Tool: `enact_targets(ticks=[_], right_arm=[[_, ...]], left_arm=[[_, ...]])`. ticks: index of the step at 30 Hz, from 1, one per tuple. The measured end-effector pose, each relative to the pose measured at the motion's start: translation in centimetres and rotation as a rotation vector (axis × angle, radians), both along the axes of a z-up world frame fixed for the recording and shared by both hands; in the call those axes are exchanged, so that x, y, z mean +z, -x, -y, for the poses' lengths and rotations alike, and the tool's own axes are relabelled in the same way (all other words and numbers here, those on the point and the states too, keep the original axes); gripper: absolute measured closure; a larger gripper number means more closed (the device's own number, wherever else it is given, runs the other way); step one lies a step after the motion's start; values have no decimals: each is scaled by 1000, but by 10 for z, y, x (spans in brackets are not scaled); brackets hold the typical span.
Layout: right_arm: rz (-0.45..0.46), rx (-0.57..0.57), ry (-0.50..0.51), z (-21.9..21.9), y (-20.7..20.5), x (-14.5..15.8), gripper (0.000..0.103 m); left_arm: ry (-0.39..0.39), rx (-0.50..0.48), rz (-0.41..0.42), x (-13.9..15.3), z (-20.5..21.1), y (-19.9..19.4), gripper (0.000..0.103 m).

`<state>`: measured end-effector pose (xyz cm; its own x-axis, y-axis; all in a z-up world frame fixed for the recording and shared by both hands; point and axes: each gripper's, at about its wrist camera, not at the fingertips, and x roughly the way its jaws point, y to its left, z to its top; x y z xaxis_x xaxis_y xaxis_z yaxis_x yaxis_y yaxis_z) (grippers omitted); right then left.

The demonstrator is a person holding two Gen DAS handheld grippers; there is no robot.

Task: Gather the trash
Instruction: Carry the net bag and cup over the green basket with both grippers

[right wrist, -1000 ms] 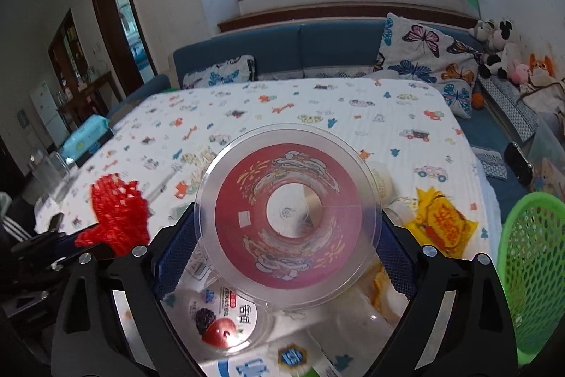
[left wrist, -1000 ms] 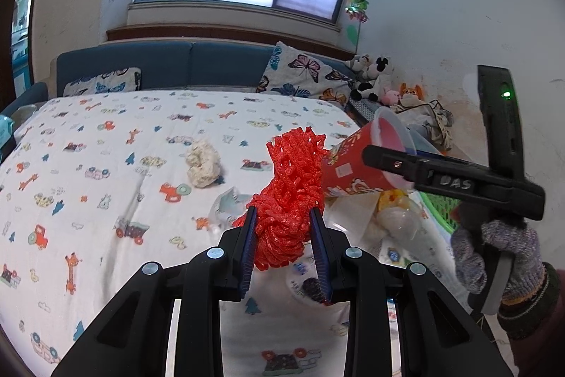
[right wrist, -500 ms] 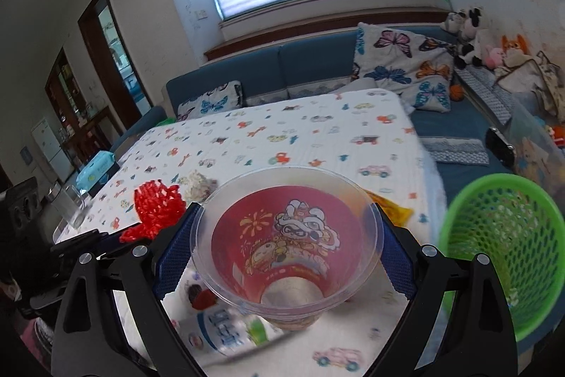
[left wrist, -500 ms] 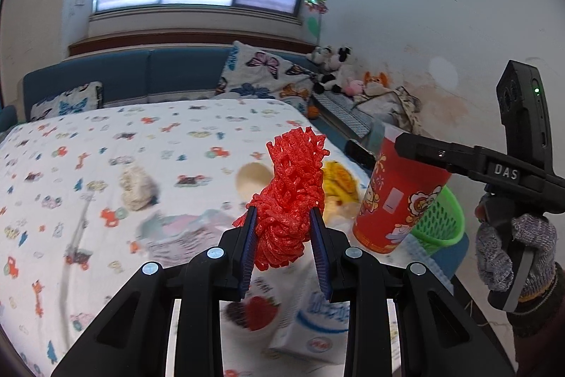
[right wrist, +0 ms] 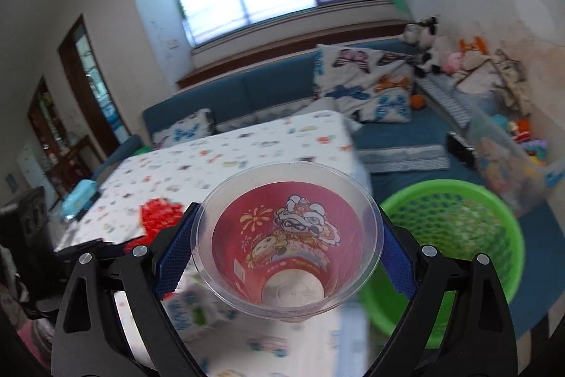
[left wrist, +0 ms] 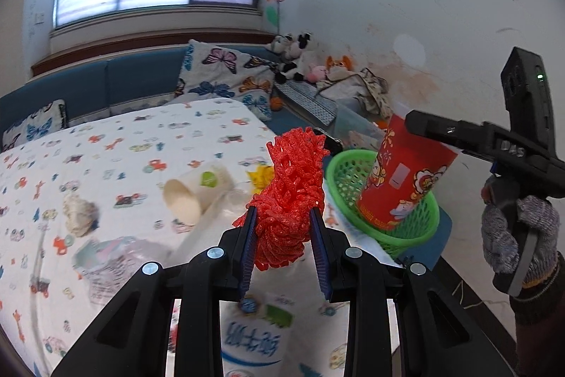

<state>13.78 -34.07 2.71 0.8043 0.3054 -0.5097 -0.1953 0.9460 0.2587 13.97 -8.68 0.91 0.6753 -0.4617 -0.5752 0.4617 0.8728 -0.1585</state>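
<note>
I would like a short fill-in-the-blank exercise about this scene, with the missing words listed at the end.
1. The left gripper is shut on a crumpled foam net whose colour is ____.
2. The right gripper holds a red cup whose clear rim is pressed between its two ____.
3. The plastic basket near the table edge is ____ in colour.
4. On the printed tablecloth, the cream paper cup lies on its ____.

Missing words: red; fingers; green; side
</note>
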Motion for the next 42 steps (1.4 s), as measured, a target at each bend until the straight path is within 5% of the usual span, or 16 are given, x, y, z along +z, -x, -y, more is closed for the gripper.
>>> enact_targets(ticks=[12,22,32,42], right_arm=[[-119,-211,109,79,-26,-77,12],[-260,-263,85,107,-38,-138,11],[-269,-270,73,114,-29,-144,7],[-196,-284,104,116,7,-118,7]], left_arm=[[-21,-103,-21,-5,66,-23,74],[-25,-160,-50,-10,114,-49,74],[-40,-190,-100,-22,154,-73,73],[-69,-236,-127,-32,193,-86,72]])
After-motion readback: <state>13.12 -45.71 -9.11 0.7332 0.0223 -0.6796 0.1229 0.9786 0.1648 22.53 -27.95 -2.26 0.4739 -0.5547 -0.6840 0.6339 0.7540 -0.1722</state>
